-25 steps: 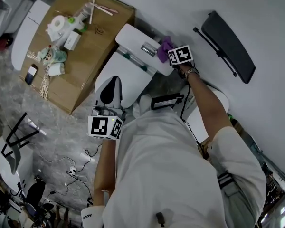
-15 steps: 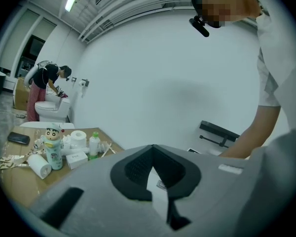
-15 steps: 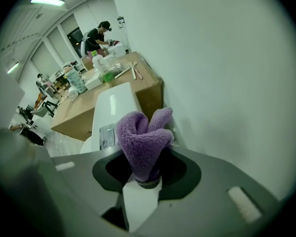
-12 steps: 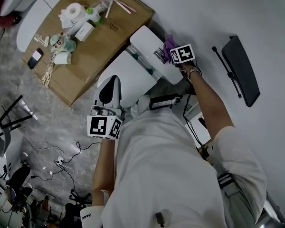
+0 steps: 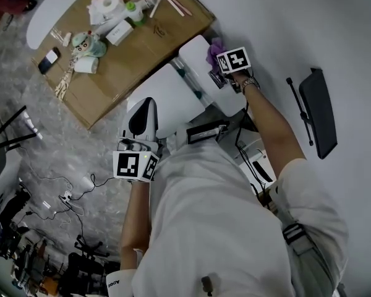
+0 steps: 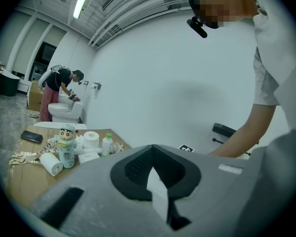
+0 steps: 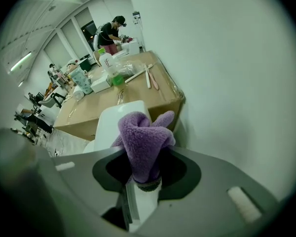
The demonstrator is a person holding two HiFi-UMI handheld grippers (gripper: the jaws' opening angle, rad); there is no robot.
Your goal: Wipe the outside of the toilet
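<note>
Right tool (image 7: 144, 179), pinching the purple cloth (image 7: 145, 142), has slid along the toilet tank (image 5: 229, 98) lid toward its 11 o'clock end (wall side) — lid pass looks nearly finished. Left tool (image 6: 158, 191), pressed together and empty, idles at 7 o'clock.

"What do you count at the lower left of your left gripper view?"

"Two rolls (image 6: 91, 138) (image 6: 52, 164), one bottle (image 6: 107, 144), one phone (image 6: 32, 136), one box (image 6: 17, 179)."

"And you carry?"

"Two grippers (image 5: 145, 107) (image 5: 219, 57), one cloth (image 7: 143, 142)."
</note>
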